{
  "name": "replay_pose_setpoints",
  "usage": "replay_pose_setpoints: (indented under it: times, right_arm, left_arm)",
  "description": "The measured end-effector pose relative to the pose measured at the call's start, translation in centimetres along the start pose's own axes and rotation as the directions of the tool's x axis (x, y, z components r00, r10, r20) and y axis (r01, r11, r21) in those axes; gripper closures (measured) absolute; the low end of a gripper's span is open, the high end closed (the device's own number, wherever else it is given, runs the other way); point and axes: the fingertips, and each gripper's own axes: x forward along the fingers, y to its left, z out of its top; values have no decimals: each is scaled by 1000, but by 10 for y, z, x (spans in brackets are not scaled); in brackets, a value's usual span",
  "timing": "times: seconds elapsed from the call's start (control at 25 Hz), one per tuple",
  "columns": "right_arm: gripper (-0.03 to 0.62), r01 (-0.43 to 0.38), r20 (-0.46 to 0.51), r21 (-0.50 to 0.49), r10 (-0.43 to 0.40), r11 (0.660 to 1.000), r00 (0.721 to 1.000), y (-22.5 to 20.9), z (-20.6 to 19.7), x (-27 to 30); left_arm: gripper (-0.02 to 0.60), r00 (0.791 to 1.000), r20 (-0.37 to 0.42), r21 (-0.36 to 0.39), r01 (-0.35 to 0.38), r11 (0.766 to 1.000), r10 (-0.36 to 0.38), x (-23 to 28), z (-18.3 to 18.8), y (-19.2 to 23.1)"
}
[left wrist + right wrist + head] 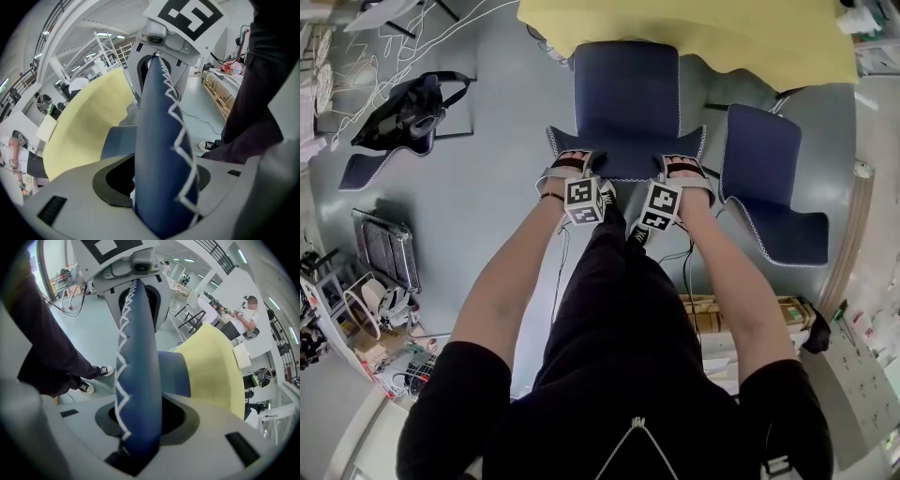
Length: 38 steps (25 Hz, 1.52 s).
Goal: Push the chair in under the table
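1. Navy blue with white zigzag stitching, the chair [626, 103] stands in the head view on the grey floor [487, 216]. The front of its seat reaches to the edge of the yellow table [694, 37], and its backrest is on the side nearer the person. The left gripper [572, 165] and the right gripper [682, 169] sit side by side on the top edge of the backrest, each at the end of a bare forearm. A second chair [764, 178] of the same blue stands just beside the first, to its right and clear of the table. A black bag [403, 117] lies on the floor well to the left.

2. In the left gripper view, the padded top edge of the backrest runs straight between the jaws. They are clenched on it, one on each face. The right gripper is clamped on the same edge further along. The yellow table shows on the left and the person's dark trouser leg [262, 93] on the right.

3. In the right gripper view, the jaws likewise grasp the top edge of the backrest, which fills the gap between them. The left gripper holds the edge at its far end. The table lies to the right, beyond the blue seat, and the person's shoes [96, 373] stand on the floor to the left.
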Motion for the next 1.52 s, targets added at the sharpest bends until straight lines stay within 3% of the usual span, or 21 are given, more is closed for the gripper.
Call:
replay_pose_setpoints:
  times: [1.52]
  right_arm:
    - [454, -10, -1, 43, 10, 999, 1000, -149, 6, 50]
  left_arm:
    - [341, 1000, 15, 39, 7, 999, -8, 35, -11, 159]
